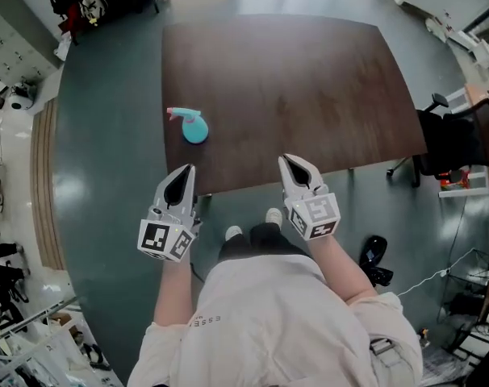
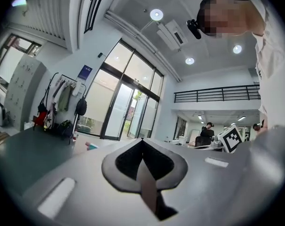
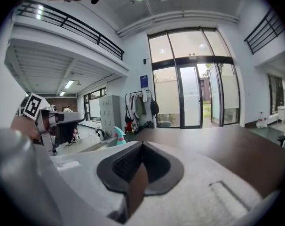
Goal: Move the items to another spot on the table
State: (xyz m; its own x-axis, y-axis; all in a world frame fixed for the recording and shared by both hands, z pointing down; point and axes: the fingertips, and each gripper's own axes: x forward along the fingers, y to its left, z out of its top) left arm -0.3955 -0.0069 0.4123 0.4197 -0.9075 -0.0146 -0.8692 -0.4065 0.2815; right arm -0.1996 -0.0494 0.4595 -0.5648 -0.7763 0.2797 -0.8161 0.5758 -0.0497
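Jaws of left gripper (image 1: 185,172) and right gripper (image 1: 289,161) sat closed, empty, off near edge of table (image 1: 309,79); spray bottle (image 1: 193,125) by its left edge likely needed one opened wide.

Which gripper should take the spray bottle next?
Left, probably. The left gripper is at the near edge of the table, just short of the teal spray bottle standing by its left edge. The right gripper is farther across. Both are shut and empty, so either must open first.
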